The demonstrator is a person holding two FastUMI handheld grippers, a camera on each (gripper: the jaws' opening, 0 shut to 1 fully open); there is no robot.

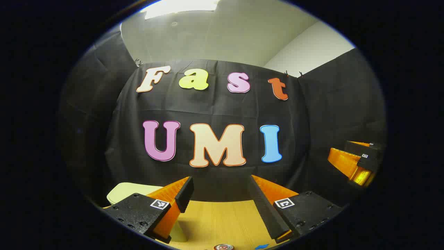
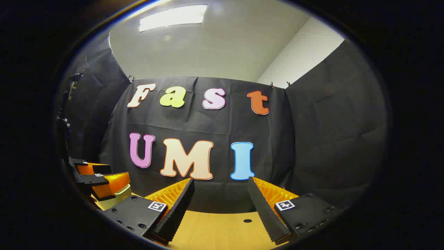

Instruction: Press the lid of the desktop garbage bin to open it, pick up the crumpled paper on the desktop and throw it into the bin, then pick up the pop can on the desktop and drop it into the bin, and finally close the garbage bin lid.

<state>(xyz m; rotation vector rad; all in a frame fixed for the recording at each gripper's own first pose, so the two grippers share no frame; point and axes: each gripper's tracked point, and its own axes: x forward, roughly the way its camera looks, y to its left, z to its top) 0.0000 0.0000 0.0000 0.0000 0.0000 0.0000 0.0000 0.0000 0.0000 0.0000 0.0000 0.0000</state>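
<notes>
Below, the pop can (image 1: 223, 247) sits under the left claw (image 1: 219, 194).

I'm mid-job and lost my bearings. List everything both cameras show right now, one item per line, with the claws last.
Table: one, light wood, along the bottom of both views; a small dark hole in it in the right gripper view.
Garbage bin: one, pale cream, lower left in the left gripper view, partly behind that claw's finger; whether the lid is open is hard to tell.
Pop can: one, only its red and silver top, at the bottom edge of the left gripper view.
Blue item: one, too cut off to identify, beside the can.
Ceiling light: one, white, overhead.
Left claw: one, open, nothing between its fingers.
Right claw: one, open, nothing held.
</notes>
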